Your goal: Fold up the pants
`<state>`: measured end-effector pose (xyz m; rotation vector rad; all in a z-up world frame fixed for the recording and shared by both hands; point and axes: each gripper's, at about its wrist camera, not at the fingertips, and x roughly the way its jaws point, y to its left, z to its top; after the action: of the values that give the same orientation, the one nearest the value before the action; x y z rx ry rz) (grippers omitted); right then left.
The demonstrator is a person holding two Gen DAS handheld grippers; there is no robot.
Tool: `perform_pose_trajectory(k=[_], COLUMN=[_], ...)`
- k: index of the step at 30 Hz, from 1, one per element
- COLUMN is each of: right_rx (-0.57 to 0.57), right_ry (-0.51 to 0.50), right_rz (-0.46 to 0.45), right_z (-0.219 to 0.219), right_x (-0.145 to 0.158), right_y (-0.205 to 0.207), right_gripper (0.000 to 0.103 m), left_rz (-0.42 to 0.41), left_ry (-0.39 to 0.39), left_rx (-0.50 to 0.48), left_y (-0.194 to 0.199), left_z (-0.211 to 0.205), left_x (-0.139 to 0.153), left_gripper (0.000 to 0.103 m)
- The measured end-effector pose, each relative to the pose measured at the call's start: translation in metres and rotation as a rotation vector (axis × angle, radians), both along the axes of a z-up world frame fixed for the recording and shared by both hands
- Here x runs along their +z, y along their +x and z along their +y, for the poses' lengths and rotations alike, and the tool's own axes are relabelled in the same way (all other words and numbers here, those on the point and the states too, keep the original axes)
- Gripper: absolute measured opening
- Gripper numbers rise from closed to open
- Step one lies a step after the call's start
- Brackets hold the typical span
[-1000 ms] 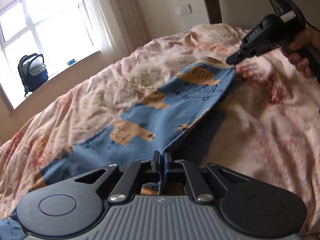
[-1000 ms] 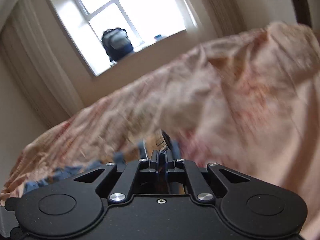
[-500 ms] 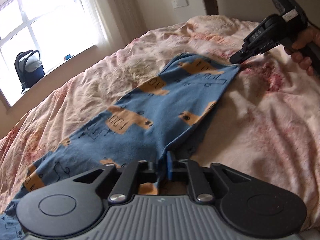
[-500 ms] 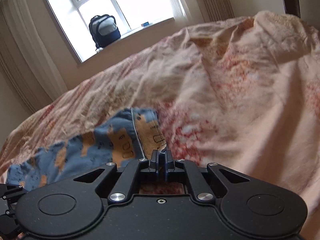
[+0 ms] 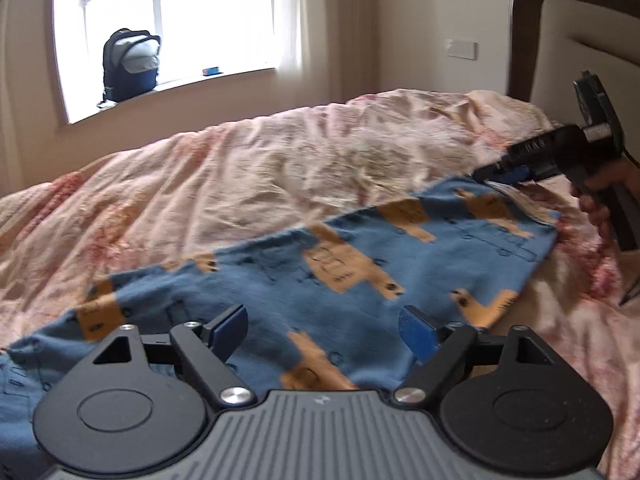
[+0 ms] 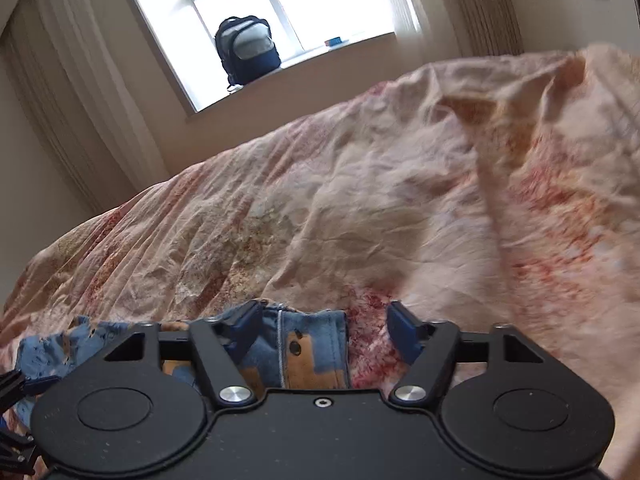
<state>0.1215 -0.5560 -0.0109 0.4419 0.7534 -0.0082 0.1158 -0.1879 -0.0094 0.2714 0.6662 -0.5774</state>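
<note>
Blue pants (image 5: pixel 360 256) with orange llama prints lie flat on the pink bedspread (image 5: pixel 248 184), stretching from lower left to upper right in the left wrist view. My left gripper (image 5: pixel 324 332) hovers over their near edge, its jaws opening wide, the cloth below them and not pinched. The right gripper (image 5: pixel 508 172), held by a hand (image 5: pixel 608 196), sits at the far waistband corner. In the right wrist view, my right gripper (image 6: pixel 324 324) has its jaws opening, the waistband (image 6: pixel 300 340) lying loose under the pads (image 6: pixel 404 332).
A dark headboard (image 5: pixel 524 36) stands at the upper right. A backpack (image 5: pixel 130 64) rests on the windowsill (image 5: pixel 180 84) beyond the bed. Rumpled bedspread (image 6: pixel 400 184) spreads out past the pants on all sides.
Both grippers were shut on the pants' edge and have let go, their jaws spreading. The pants dropped from a raised fold to lie flat. Both hands pulled back a little.
</note>
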Motion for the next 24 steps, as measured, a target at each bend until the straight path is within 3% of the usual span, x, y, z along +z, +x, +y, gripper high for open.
perform_pose_trajectory(k=[3,5,9,13,15,17,19,22,24], right_rx=[0.041,0.057,0.063,0.079,0.034,-0.008,0.011,-0.001,-0.025], right_ry=[-0.022,-0.090,-0.213,-0.312,-0.289,-0.318,-0.395,-0.511,-0.547], right_rz=[0.004,-0.011,-0.071,-0.006,-0.036,-0.097,-0.120,-0.007,-0.025], right_z=[0.011,0.020,0.031,0.040,0.034,0.036,0.043,0.049,0.048], right_x=[-0.008,-0.006,0.008,-0.010,-0.006,0.006,0.010,-0.007,-0.012], right_y=[0.000,-0.004,-0.013,-0.002,-0.006,-0.017,-0.020,-0.003,-0.001], right_gripper=[0.034,0.024,0.018,0.038,0.046,0.066,0.071,0.073,0.077], left_rz=[-0.002,0.001,-0.004,0.013,0.006,-0.012,-0.015,-0.021,-0.043], left_ry=[0.022,0.033,0.049,0.071,0.059,0.053,0.069,0.128,0.169], left_rx=[0.005,0.008,0.016,0.053,0.069,0.097,0.141,0.231,0.275], left_y=[0.007,0.009,0.010,0.015,0.014,0.015,0.020,0.031,0.035], left_z=[-0.005,-0.007,-0.008,-0.004,0.005,0.015,0.023,0.037,0.051], left_x=[-0.004,-0.006,-0.009,-0.015,-0.012,-0.009,-0.010,-0.017,-0.015], left_gripper=[0.088,0.088,0.089,0.089,0.090,0.096,0.096,0.096,0.096])
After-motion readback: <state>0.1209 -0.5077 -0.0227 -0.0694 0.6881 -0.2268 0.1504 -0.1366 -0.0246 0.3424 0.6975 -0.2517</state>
